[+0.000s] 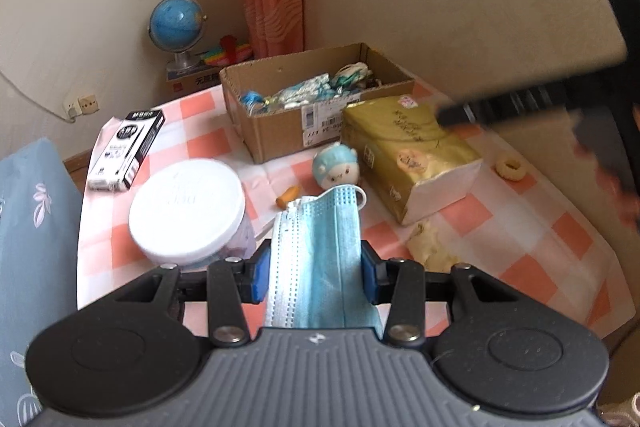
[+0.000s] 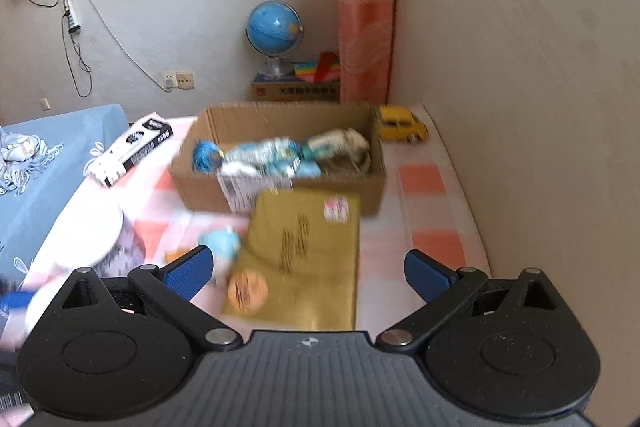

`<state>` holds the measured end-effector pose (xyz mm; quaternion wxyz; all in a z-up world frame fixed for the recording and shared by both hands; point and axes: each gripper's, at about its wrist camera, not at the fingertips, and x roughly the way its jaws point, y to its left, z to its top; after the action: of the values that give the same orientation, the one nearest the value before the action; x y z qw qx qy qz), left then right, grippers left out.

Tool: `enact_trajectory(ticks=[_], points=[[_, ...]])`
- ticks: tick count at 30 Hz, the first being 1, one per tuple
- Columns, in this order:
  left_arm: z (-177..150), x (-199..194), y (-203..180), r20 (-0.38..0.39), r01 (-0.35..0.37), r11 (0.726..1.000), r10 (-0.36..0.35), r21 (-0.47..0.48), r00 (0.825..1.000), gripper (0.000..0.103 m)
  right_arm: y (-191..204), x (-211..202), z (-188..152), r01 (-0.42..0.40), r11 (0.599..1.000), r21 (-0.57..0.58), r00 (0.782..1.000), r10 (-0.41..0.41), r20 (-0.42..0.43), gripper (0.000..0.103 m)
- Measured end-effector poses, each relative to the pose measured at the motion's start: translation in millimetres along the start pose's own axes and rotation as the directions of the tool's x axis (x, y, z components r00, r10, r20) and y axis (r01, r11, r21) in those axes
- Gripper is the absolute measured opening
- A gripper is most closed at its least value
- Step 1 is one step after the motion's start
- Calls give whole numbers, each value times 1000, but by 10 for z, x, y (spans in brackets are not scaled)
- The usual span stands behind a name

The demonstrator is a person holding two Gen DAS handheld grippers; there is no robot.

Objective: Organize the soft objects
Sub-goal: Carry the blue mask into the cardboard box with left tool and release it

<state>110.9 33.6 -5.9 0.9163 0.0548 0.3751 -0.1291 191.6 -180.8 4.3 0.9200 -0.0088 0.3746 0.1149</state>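
My left gripper (image 1: 316, 267) is shut on a light blue face mask (image 1: 320, 251), held above the checked tablecloth. Ahead of it lie a small blue-capped plush toy (image 1: 336, 169) and a gold tissue pack (image 1: 408, 151). The open cardboard box (image 1: 280, 131) behind them holds several soft blue and white items. My right gripper (image 2: 308, 275) is open and empty, above the near end of the tissue pack (image 2: 304, 251), with the plush toy (image 2: 222, 243) by its left finger and the box (image 2: 200, 183) beyond. It shows blurred at the right of the left wrist view (image 1: 520, 99).
A white-lidded round tub (image 1: 188, 207), a black and white carton (image 1: 128, 147), a small orange piece (image 1: 288, 197), a yellow ring (image 1: 510, 169) and a yellow lump (image 1: 430, 245) lie on the cloth. A yellow toy car (image 2: 402, 125) sits beside the box. A globe (image 1: 176, 23) stands in the corner. A blue pillow (image 1: 24, 227) lies left.
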Motion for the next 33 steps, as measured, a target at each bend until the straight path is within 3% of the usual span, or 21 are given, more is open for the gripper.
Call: enact_trajectory(ticks=[11, 17, 24, 33], points=[[579, 236, -37, 11, -1, 998, 1, 70, 1000, 42, -246, -218, -473, 64, 995, 74, 998, -63, -19, 103], [1033, 534, 43, 12, 3, 998, -4, 60, 1000, 42, -353, -269, -525, 62, 993, 96, 998, -61, -14, 103], [1548, 994, 134, 3, -38, 998, 38, 57, 999, 42, -431, -284, -556, 48, 993, 106, 999, -47, -16, 103], [1876, 1551, 241, -35, -87, 996, 88, 20, 996, 44, -576, -236, -568, 59, 991, 121, 998, -57, -23, 103]])
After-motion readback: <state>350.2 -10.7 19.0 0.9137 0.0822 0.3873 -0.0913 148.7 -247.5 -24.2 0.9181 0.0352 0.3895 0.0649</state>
